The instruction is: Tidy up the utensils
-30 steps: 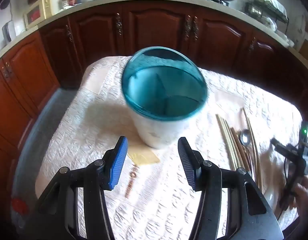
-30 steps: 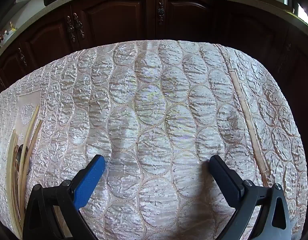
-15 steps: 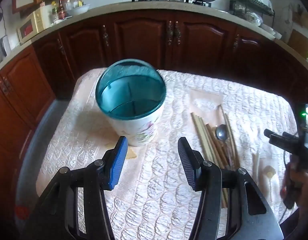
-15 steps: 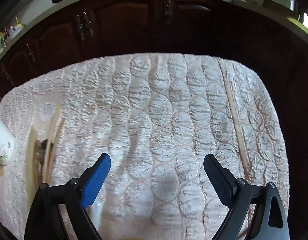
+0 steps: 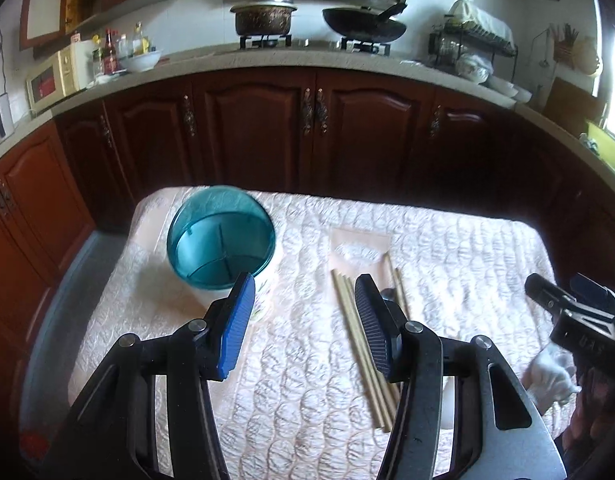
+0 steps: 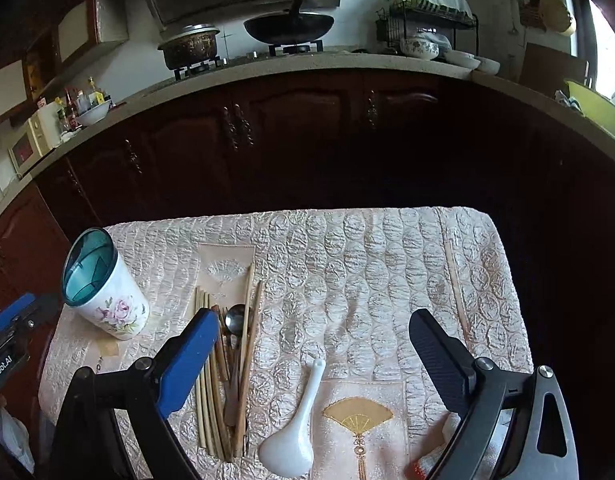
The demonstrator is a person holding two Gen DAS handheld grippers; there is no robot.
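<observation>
both grippers spread, empty; left gripper (image 5: 303, 320) hides spoon (image 6: 234, 316) among chopsticks (image 6: 211, 384).

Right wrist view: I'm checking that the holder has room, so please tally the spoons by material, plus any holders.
White ceramic spoon: 1
Metal spoon: 1
Holder: 1
Total: 3
The chopsticks overlap too much to count.

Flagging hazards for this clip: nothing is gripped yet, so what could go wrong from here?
The chopsticks and metal spoon lie tightly bundled, so the tongs may pinch several or scatter them. The tall utensil holder could tip if bumped. The white ceramic spoon lies near the table's front edge and might get knocked off.
</observation>
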